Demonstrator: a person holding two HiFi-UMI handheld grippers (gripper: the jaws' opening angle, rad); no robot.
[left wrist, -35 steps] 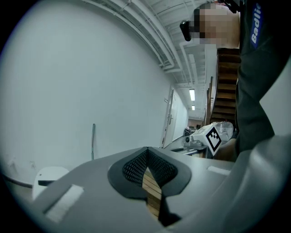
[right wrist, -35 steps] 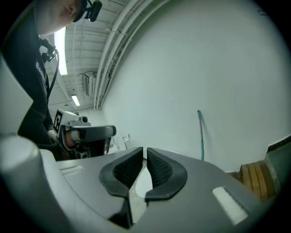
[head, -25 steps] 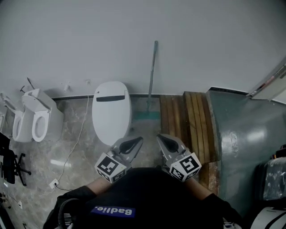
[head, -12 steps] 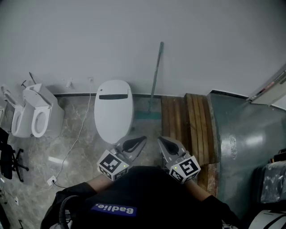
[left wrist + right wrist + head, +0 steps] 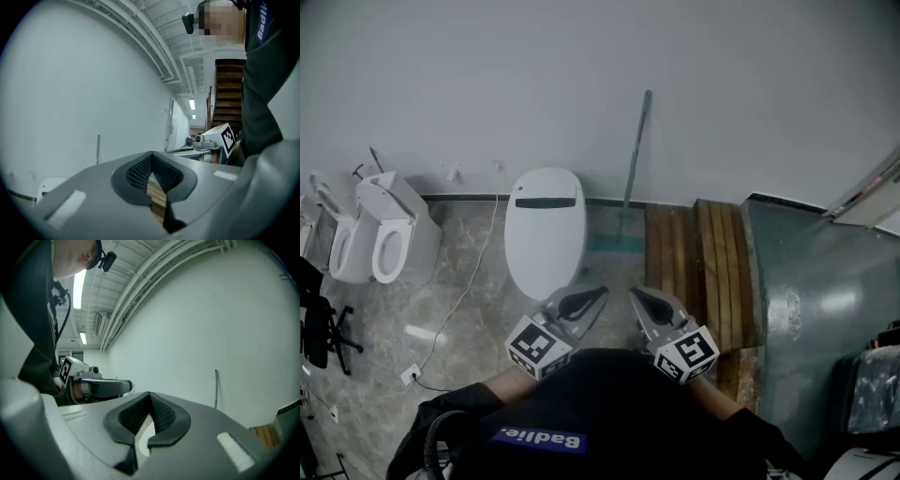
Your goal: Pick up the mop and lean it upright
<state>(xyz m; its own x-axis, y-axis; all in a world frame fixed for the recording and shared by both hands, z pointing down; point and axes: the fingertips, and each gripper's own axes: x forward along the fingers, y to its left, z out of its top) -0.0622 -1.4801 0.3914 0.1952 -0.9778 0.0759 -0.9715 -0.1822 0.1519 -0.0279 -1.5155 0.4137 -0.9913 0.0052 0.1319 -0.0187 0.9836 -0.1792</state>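
I find the mop (image 5: 635,155) leaning upright against the wall (image 5: 487,84). The left gripper (image 5: 601,292) and right gripper (image 5: 634,293) have jaws closed and empty. The task appears complete, and I judge only withdrawal remains.

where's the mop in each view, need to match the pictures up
Head view: mop upper centre, handle leaning on the wall, head on the floor just right of the toilet.
Left gripper view: mop handle, a thin upright line left of centre, against the wall.
Right gripper view: mop handle, a thin upright line right of centre.
Shared landmark: the plain white wall behind the mop.
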